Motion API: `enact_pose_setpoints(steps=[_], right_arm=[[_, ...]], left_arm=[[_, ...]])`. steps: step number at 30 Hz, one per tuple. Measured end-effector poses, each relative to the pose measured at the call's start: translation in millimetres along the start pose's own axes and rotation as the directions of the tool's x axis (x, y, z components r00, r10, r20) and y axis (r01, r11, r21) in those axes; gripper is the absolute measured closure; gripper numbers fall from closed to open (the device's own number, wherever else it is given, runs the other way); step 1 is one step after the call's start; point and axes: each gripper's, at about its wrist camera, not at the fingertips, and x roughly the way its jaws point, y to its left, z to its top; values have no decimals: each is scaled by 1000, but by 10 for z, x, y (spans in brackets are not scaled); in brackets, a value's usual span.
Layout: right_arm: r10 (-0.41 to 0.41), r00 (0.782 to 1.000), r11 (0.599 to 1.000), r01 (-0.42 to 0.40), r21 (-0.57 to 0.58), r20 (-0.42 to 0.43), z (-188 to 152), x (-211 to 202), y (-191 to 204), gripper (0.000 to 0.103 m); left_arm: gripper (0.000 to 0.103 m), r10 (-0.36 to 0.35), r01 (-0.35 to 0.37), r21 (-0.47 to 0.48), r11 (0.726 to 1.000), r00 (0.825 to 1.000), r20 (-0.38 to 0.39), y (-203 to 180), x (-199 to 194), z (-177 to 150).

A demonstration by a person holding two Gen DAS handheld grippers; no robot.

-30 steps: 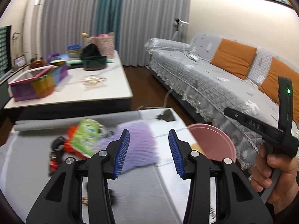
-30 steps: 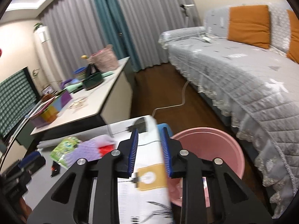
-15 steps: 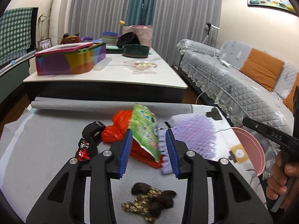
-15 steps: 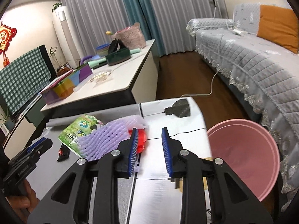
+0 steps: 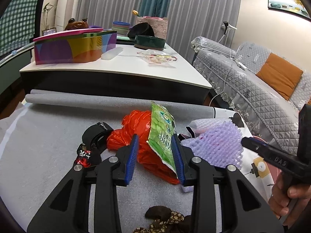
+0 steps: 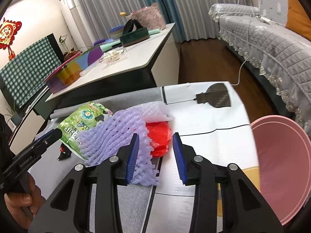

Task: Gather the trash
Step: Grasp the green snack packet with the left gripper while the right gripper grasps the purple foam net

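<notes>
A pile of trash lies on a grey mat: a green snack bag [image 5: 162, 134], a red plastic bag [image 5: 136, 130], a purple foam net [image 5: 215, 139], a black wrapper [image 5: 93, 141] and brown bits [image 5: 165, 219]. My left gripper [image 5: 154, 156] is open, its jaws on either side of the green bag's lower edge and the red bag. My right gripper [image 6: 155, 153] is open just in front of the red bag [image 6: 159, 139], its left finger beside the foam net [image 6: 116, 134]. The green bag [image 6: 81, 120] lies behind the net. A pink bin [image 6: 281, 167] stands at the right.
A low white table [image 5: 120, 66] behind the mat holds a colourful box [image 5: 73, 46], bowls and a clear packet. A grey sofa [image 5: 252, 85] with orange cushions runs along the right. A white printed sheet [image 6: 204, 114] covers the mat's right part.
Both grippers have swung left and down toward the trash pile. My left gripper has closed in around the green bag and red bag. My right gripper has opened wider.
</notes>
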Motion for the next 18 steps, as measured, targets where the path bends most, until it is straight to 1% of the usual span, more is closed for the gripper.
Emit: enact_pose_setpoints(steps=[7, 9, 10, 13, 15, 18], right_arm=[[31, 999, 998, -33, -49, -39, -36, 140, 112, 65], [35, 999, 997, -38, -66, -42, -47, 144, 147, 66], [36, 998, 997, -39, -71, -42, -44, 142, 159, 66], [36, 999, 996, -40, -84, -40, -48, 126, 183, 74], [35, 999, 995, -38, -93, -37, -47, 110, 201, 82], [36, 999, 993, -39, -109, -30, -46, 65, 229, 88]], left_arm=[[80, -23, 23, -8, 1000, 999, -26, 10, 91, -27], [88, -28, 28, -7, 1000, 999, -25, 2, 97, -18], [89, -30, 30, -7, 1000, 999, -24, -1, 95, -13], [93, -38, 38, -7, 999, 999, -23, -22, 92, 5], [95, -46, 46, -2, 999, 999, -21, -50, 78, 9], [98, -56, 57, 13, 998, 998, -20, -105, 52, 18]])
